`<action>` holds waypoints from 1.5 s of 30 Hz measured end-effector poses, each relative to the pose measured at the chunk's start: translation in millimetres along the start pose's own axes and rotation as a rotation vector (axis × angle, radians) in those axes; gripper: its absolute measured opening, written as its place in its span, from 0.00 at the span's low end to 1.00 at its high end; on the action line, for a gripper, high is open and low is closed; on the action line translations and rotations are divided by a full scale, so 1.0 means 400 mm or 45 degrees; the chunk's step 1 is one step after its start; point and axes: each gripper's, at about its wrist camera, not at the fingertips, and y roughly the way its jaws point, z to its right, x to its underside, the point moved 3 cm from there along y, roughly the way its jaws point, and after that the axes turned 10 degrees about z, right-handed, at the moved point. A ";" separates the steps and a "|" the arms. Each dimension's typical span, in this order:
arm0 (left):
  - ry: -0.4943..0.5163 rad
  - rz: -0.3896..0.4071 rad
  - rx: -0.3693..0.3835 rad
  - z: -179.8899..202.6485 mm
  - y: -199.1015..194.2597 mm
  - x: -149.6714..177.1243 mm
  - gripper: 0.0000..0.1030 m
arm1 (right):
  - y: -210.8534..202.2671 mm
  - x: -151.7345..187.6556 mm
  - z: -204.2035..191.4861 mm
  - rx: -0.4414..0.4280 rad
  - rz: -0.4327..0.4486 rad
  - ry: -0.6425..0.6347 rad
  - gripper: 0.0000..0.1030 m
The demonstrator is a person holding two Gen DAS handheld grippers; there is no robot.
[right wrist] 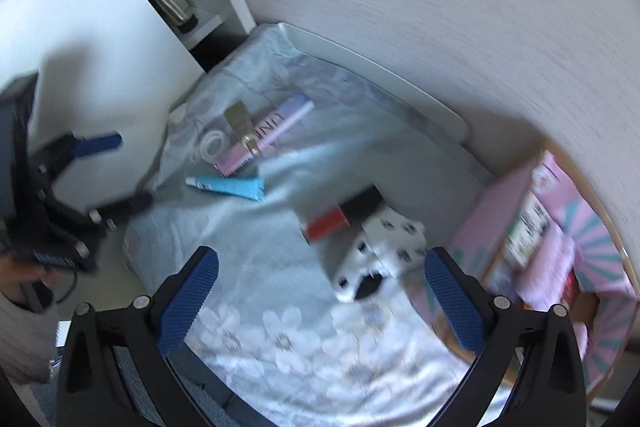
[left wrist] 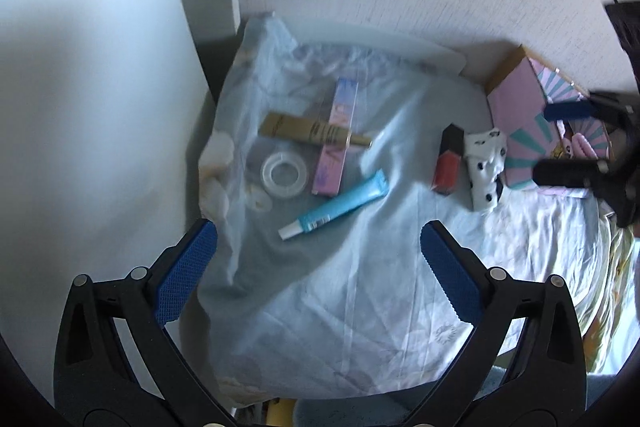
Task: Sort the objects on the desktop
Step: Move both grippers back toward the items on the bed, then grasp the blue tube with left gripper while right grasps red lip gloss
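Slim blue tube (left wrist: pixel 338 205) with white cap, both hand-held grippers (left wrist: pixel 318 259) (right wrist: pixel 320 285) agape, empty.

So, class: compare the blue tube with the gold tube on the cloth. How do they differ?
The blue tube is bright turquoise with a white cap; the gold tube is olive-gold with dark print. The blue tube lies alone on the cloth, whereas the gold tube lies crossed over the pink box. Both are slim squeeze tubes lying flat, and neither gripper holds them.
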 end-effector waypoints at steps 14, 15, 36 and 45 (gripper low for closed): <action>0.280 -0.017 -0.019 0.031 0.150 0.025 0.57 | 0.233 -0.001 0.046 -0.008 -0.283 0.068 0.92; 0.282 -0.026 -0.015 0.031 0.157 0.027 0.55 | 0.241 0.002 0.050 0.001 -0.291 0.080 0.91; 0.260 -0.149 0.071 0.020 0.182 0.051 0.31 | 0.313 0.008 0.007 -0.017 -0.337 0.056 0.46; 0.249 -0.173 0.096 0.014 0.190 0.045 0.28 | 0.323 0.024 -0.029 -0.001 -0.323 -0.018 0.42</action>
